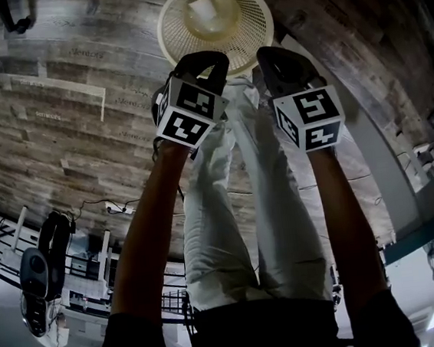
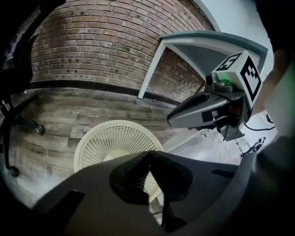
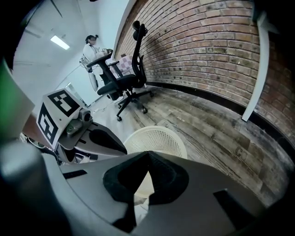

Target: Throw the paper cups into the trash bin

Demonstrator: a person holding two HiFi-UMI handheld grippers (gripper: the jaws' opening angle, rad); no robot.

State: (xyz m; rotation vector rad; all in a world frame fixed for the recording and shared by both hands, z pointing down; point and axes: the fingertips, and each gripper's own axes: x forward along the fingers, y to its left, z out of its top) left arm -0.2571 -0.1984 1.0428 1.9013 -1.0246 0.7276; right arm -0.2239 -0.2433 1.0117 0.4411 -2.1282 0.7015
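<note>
Left gripper (image 2: 148,156) & right gripper (image 3: 147,156): jaws pressed together on both, nothing pinched, held side by side over the trash bin (image 1: 174,38) on the wood floor (image 1: 57,116). Pale shape (image 1: 205,8) inside the bin, poss. a paper cup, too blurry to tell. Grippers hide the bin's near rim.

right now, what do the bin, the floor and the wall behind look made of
Trash bin: likely plastic, cream, matte; moulded lattice of small holes.
Floor: wood-look planks, grey-brown grain and seams; real wood or laminate can't be told.
Wall: red-brown brick, rough, pale mortar lines.
</note>
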